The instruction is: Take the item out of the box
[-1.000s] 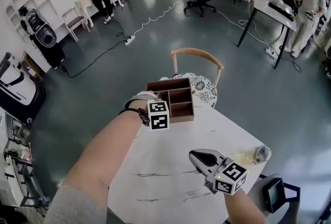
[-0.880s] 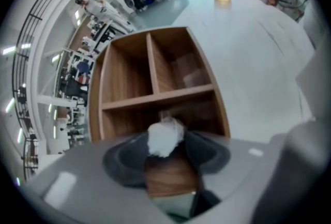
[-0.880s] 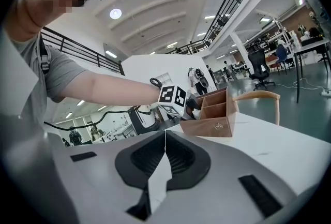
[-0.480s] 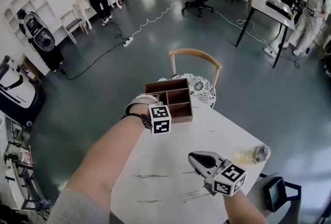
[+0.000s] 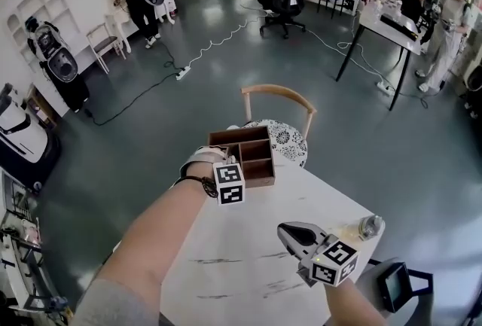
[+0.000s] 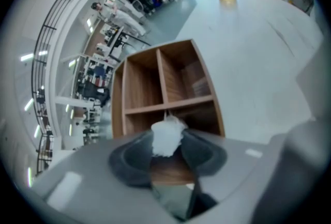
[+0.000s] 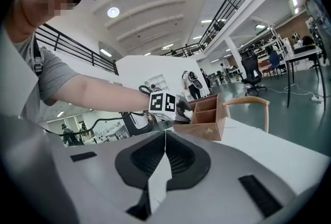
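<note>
A wooden box (image 5: 252,153) with several open compartments stands at the far edge of the white table (image 5: 241,260). My left gripper (image 5: 228,161) reaches into its near-left corner. In the left gripper view the box (image 6: 165,80) lies right ahead, and a small white crumpled item (image 6: 166,136) sits between the jaws of the left gripper (image 6: 166,141). The jaws are closing and both pads touch the item. My right gripper (image 5: 286,230) rests low over the table's right side, shut and holding nothing. The right gripper view shows the right gripper (image 7: 165,137) facing the box (image 7: 204,117).
A wooden chair (image 5: 277,95) with a patterned cushion (image 5: 288,138) stands behind the box. A glass jar with yellowish liquid (image 5: 365,227) lies near the table's right edge. A black device (image 5: 395,285) sits lower right. People and desks are far off.
My left gripper stays at the box's near-left corner and the right gripper stays put. The whole scene shifts slightly as the head moves.
</note>
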Demonstrator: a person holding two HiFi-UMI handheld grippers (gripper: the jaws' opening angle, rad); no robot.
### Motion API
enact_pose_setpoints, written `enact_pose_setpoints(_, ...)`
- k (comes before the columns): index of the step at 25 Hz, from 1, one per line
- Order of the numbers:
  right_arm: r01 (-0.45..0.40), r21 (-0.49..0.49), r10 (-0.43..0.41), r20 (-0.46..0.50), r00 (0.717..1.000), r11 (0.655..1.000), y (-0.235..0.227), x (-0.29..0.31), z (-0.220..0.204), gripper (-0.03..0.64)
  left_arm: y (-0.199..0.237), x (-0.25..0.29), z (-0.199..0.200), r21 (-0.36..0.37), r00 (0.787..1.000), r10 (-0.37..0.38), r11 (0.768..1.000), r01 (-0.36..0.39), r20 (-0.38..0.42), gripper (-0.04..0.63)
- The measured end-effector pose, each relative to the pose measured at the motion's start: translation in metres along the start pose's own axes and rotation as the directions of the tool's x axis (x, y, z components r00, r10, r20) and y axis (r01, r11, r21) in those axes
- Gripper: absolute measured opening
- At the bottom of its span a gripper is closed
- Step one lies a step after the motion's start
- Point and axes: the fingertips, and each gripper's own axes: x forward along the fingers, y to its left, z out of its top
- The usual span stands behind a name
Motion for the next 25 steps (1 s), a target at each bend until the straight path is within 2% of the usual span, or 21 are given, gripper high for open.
enact_pose_setpoints(5, 0.088, -0.064, -0.085, 0.042, 0.995, 0.994, -0.011, -0.007, 0.037, 0.005, 0.026, -0.034, 0.007, -0.039, 0.999, 0.037, 0.999, -0.035, 0.037, 0.172)
enact_pose_setpoints(12, 0.212, -0.168, -0.192, 0.129, 0.973, 0.963, -0.01, -0.021, 0.116, 0.005, 0.064, -0.11, 0.009, -0.068, 0.987, 0.131, 0.99, -0.125, 0.095, 0.172)
enact_pose_setpoints(19, 0.29, -0.248, -0.239, 0.216, 0.947, 0.925, 0.027, -0.038, 0.207, 0.005, 0.116, -0.207, -0.002, -0.145, 0.954, 0.252, 0.963, -0.229, 0.164, 0.172)
enact_pose_setpoints(25, 0.338, -0.296, -0.26, 0.273, 0.926, 0.893, 0.074, -0.058, 0.276, 0.005, 0.158, -0.303, -0.016, -0.22, 0.908, 0.353, 0.927, -0.305, 0.226, 0.172)
